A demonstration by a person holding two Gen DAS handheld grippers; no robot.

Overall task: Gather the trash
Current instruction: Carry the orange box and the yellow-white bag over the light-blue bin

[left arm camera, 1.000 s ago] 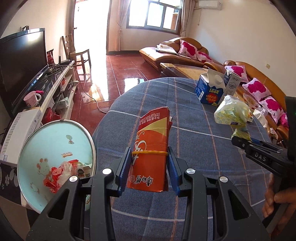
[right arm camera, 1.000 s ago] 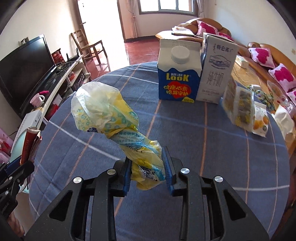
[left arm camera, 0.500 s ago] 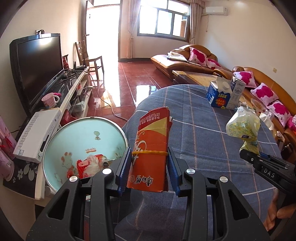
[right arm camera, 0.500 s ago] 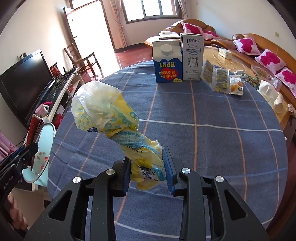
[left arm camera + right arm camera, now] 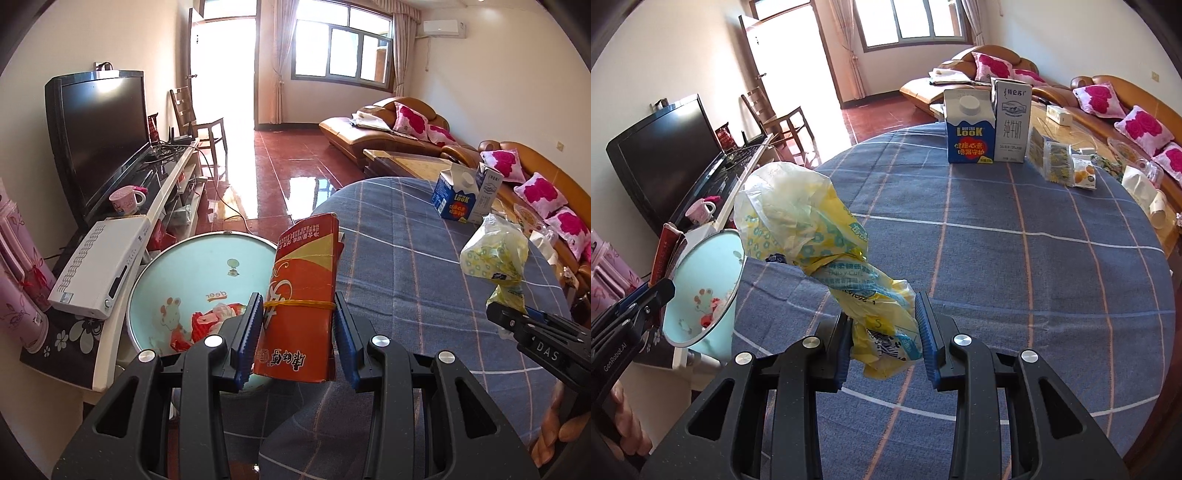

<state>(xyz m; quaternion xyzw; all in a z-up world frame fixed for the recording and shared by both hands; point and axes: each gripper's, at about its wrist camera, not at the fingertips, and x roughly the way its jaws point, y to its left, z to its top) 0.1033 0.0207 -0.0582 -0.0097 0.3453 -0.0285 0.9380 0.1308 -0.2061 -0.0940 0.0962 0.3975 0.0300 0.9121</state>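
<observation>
The left gripper (image 5: 298, 334) was clamped on a flattened red carton (image 5: 303, 299), held above the near left table (image 5: 424, 258) edge beside the pale blue bin (image 5: 184, 273). The right gripper (image 5: 884, 339) pinched a crumpled yellow plastic bag (image 5: 809, 236) over the table, right of the bin

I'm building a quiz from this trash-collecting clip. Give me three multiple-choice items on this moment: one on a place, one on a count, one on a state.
1. Where is the bin?
A. On the table
B. Beside the table's edge
C. On the sofa

2. How many cartons stand on the table?
A. One
B. Two
C. Four

3. What do the left tongs grip?
A. Red packet
B. Pink mug
C. Nothing

Answers:
1 B, it sits below the cloth's rim.
2 B, blue and white side by side.
3 A, pads press on it.
</observation>
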